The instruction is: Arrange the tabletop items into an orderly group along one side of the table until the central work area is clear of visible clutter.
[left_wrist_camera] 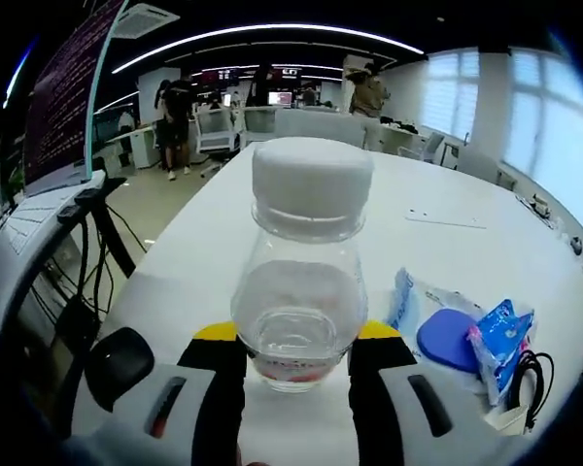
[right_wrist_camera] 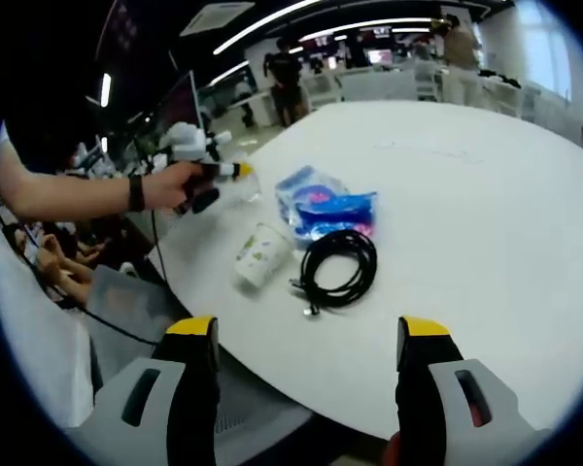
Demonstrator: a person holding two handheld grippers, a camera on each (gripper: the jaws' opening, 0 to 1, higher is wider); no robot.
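Clear bottle [left_wrist_camera: 302, 282] with white cap, upright, gripped between the black, yellow-tipped jaws of the left claw [left_wrist_camera: 299, 348], over the near edge of the white desk [left_wrist_camera: 447, 252]. Just right of it, blue-and-white packets [left_wrist_camera: 466, 335] lying flat on the desk. Right claw [right_wrist_camera: 311, 335] spread wide, holding nothing, hovering short of the desk edge. Ahead of it: coiled black cable [right_wrist_camera: 340, 267], paper cup [right_wrist_camera: 260, 255] on its side, packets touching the cable's far side. Left claw in a hand [right_wrist_camera: 170, 184] beyond.
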